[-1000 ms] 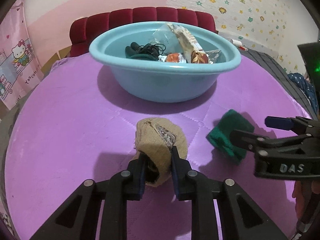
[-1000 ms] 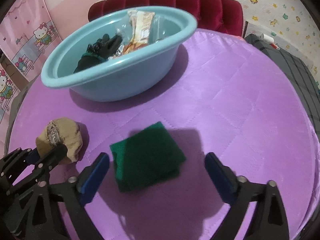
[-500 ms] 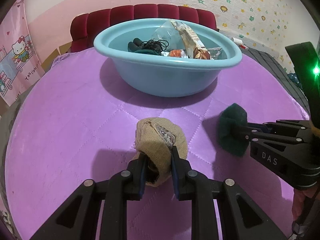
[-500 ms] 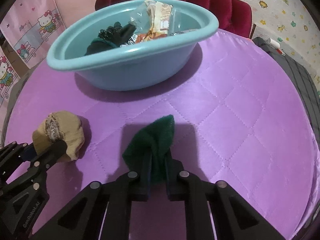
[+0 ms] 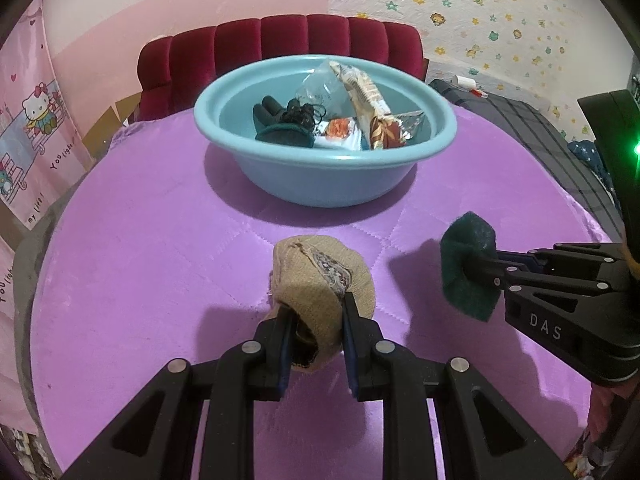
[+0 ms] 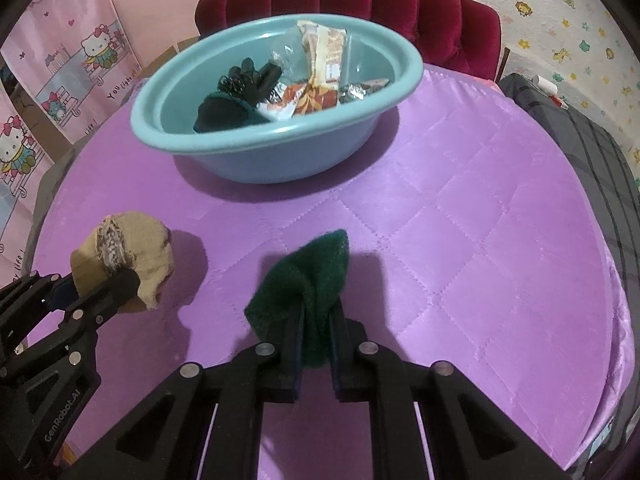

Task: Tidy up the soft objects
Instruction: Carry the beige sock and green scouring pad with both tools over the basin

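My left gripper (image 5: pixel 314 316) is shut on a tan burlap bundle (image 5: pixel 320 280), held just above the purple quilted table (image 5: pixel 140 260). The same bundle (image 6: pixel 120 256) shows at the left of the right wrist view. My right gripper (image 6: pixel 316 320) is shut on a folded dark green cloth (image 6: pixel 308 272), pinched upright and lifted off the table; from the left wrist view that cloth (image 5: pixel 468 260) hangs at the right. A light blue basin (image 5: pixel 320 184) stands behind both, holding a dark glove and snack wrappers.
A red tufted chair back (image 5: pixel 280 44) stands behind the basin (image 6: pixel 260 160). Pink cartoon posters (image 6: pixel 60 80) cover the left wall. A dark grey surface (image 6: pixel 580 140) adjoins the table (image 6: pixel 480 220) at the right. Bare purple quilt lies right of the green cloth.
The right gripper went from open around the flat green cloth to shut on it, bunching it up. Both grippers then rose a little with their loads, and the basin's inside shows more.
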`<action>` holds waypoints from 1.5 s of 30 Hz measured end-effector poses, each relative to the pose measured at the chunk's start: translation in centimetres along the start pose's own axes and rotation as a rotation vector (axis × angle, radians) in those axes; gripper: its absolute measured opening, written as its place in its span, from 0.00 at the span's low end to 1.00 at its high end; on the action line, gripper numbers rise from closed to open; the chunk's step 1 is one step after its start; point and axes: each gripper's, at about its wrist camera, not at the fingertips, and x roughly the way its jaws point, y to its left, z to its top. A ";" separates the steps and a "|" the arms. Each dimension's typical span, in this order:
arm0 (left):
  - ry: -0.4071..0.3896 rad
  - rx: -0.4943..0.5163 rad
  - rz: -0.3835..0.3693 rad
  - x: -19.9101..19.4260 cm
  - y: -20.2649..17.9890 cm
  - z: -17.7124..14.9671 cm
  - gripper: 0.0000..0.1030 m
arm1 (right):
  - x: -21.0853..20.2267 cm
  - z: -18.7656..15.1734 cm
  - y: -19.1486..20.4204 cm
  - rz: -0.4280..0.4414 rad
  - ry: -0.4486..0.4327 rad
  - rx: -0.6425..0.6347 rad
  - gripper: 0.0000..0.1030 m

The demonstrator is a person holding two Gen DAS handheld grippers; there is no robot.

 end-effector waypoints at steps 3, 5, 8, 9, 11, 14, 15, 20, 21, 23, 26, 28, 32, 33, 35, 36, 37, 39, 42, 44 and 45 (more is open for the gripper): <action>-0.010 0.012 -0.002 -0.8 -0.2 0.2 0.22 | -1.1 -0.1 -0.2 0.005 -0.007 0.011 0.09; -0.016 0.018 -0.004 -1.2 -0.2 0.4 0.22 | -1.7 0.2 -0.1 0.005 -0.015 0.010 0.09; -0.025 0.027 -0.004 -2.0 -0.2 0.6 0.22 | -2.6 0.5 -0.4 0.005 -0.024 0.016 0.09; -0.026 0.025 -0.008 -2.1 -0.2 0.7 0.22 | -2.8 0.6 -0.5 0.010 -0.029 0.021 0.09; -0.031 0.029 -0.008 -2.5 -0.2 0.9 0.22 | -3.3 0.9 -0.7 0.017 -0.037 0.029 0.09; -0.038 0.030 -0.013 -3.4 -0.2 1.3 0.22 | -4.3 1.5 -0.7 0.030 -0.046 0.038 0.09; -0.045 0.030 -0.013 -3.7 -0.3 1.5 0.22 | -4.6 1.6 -0.8 0.036 -0.047 0.041 0.09; -0.069 0.042 -0.017 -4.8 -0.2 3.0 0.22 | -6.2 3.1 -0.4 0.045 -0.074 0.036 0.09; -0.073 0.043 -0.019 -5.0 -0.2 3.3 0.22 | -6.5 3.6 -0.3 0.049 -0.075 0.035 0.09; -0.079 0.038 -0.024 -5.3 -0.1 4.0 0.22 | -7.0 4.2 -0.2 0.051 -0.081 0.036 0.09; -0.093 0.038 -0.025 -5.6 0.0 5.0 0.22 | -7.7 5.3 -0.1 0.059 -0.090 0.037 0.09; -0.099 0.038 -0.029 -5.6 0.1 5.7 0.22 | -8.0 6.1 0.0 0.056 -0.097 0.035 0.09; -0.108 0.037 -0.038 -5.6 0.2 7.2 0.22 | -8.3 8.0 0.0 0.068 -0.107 0.031 0.10; -0.113 0.037 -0.038 -5.5 0.2 7.7 0.22 | -8.2 8.5 0.0 0.071 -0.108 0.029 0.10; -0.117 0.038 -0.040 -5.4 0.2 8.4 0.22 | -8.2 9.5 0.1 0.076 -0.114 0.025 0.10; -0.118 0.035 -0.045 -5.3 0.3 8.7 0.22 | -8.2 9.8 0.2 0.080 -0.115 0.025 0.10; -0.118 0.031 -0.051 -5.1 0.4 9.0 0.22 | -8.1 10.3 0.2 0.084 -0.115 0.025 0.10; -0.117 0.031 -0.049 -4.8 0.6 9.7 0.22 | -7.9 11.2 0.3 0.091 -0.116 0.024 0.10; -0.116 0.038 -0.043 -4.2 0.8 10.7 0.22 | -7.3 12.5 0.5 0.093 -0.110 0.018 0.11; -0.108 0.036 -0.039 -3.5 1.0 11.4 0.22 | -6.9 13.4 0.6 0.090 -0.109 0.015 0.11; -0.107 0.038 -0.035 -3.2 1.1 11.7 0.22 | -6.6 13.8 0.6 0.089 -0.109 0.015 0.11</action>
